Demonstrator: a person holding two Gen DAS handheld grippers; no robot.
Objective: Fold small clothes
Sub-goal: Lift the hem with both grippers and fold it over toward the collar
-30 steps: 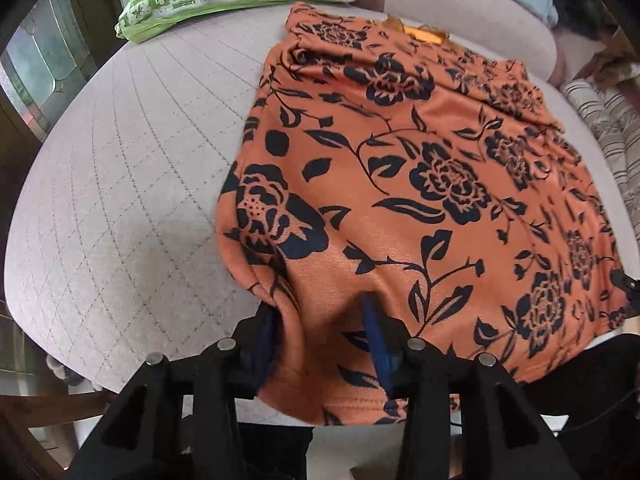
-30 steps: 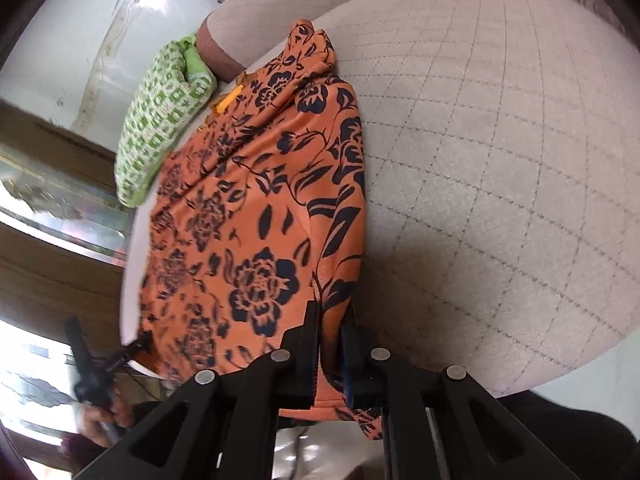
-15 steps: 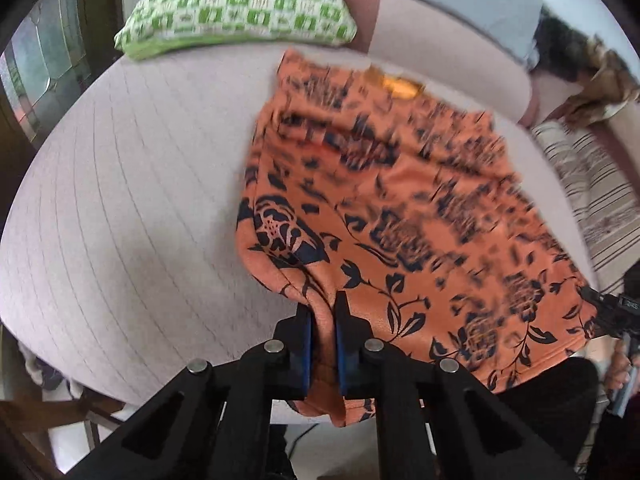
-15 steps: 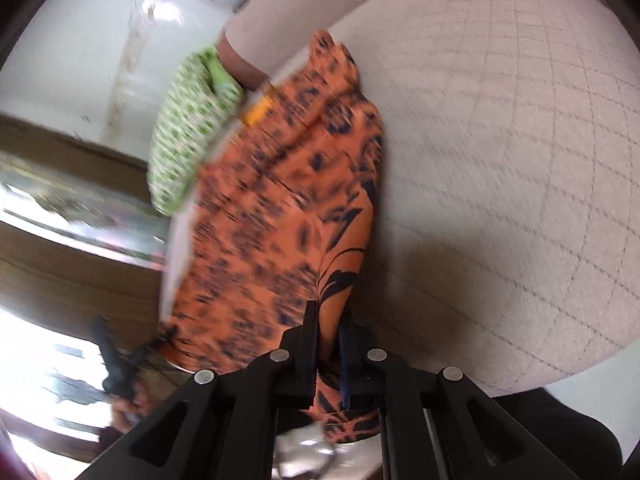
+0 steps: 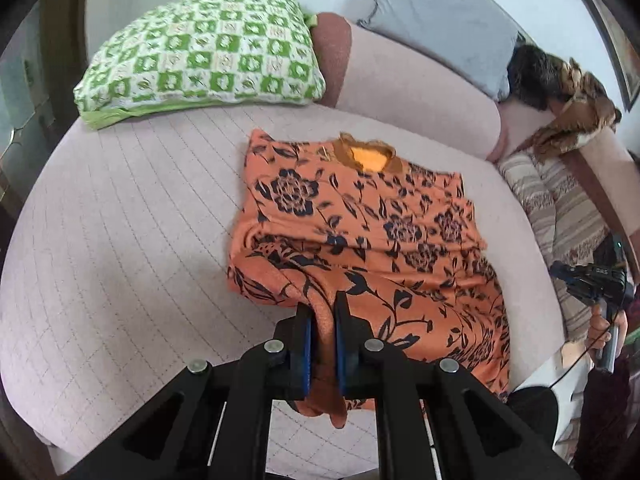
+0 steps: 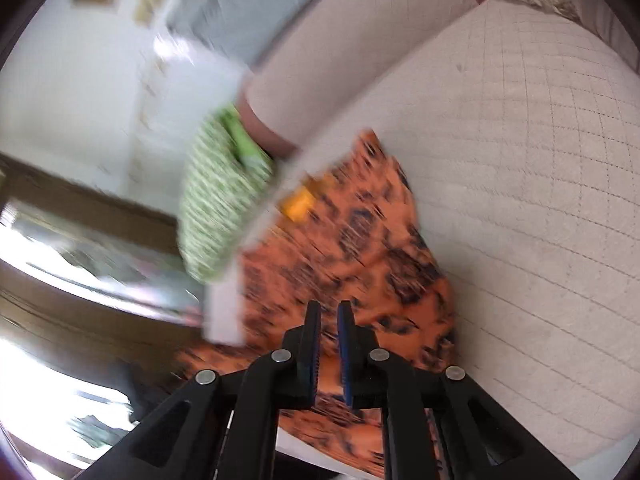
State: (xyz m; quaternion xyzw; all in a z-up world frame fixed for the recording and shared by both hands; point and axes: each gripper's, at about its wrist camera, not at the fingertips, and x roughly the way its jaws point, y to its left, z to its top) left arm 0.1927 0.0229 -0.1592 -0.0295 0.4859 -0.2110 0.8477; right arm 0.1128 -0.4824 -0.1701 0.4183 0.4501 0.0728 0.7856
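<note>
Left wrist view: the left gripper (image 5: 323,320) is closed on the hem corner of the orange floral top (image 5: 360,232), a fold of fabric pinched between the blue pads and hanging below them. A second ago the jaws stood apart around this corner and the top lay flat; now they are clamped, and the hem has been raised and carried forward — the lower part of the garment is bunched just ahead of the fingers, while the neckline (image 5: 370,158) lies well ahead on the quilted sofa seat (image 5: 120,240). A green checked pillow (image 5: 204,60) is seen far ahead to the left. The other gripper, held in a hand, is visible at the far right.

Right wrist view: the picture is heavily motion-blurred. The right gripper (image 6: 329,320) is seen with only a narrow gap between its pads, orange fabric lying between and beneath them; whether the cloth is truly gripped cannot be told here, though half a second ago it was clamped. The blur suggests a fast swing — the bottom-to-top fold is judged to be underway, with the hem yet to reach the neckline.
</note>
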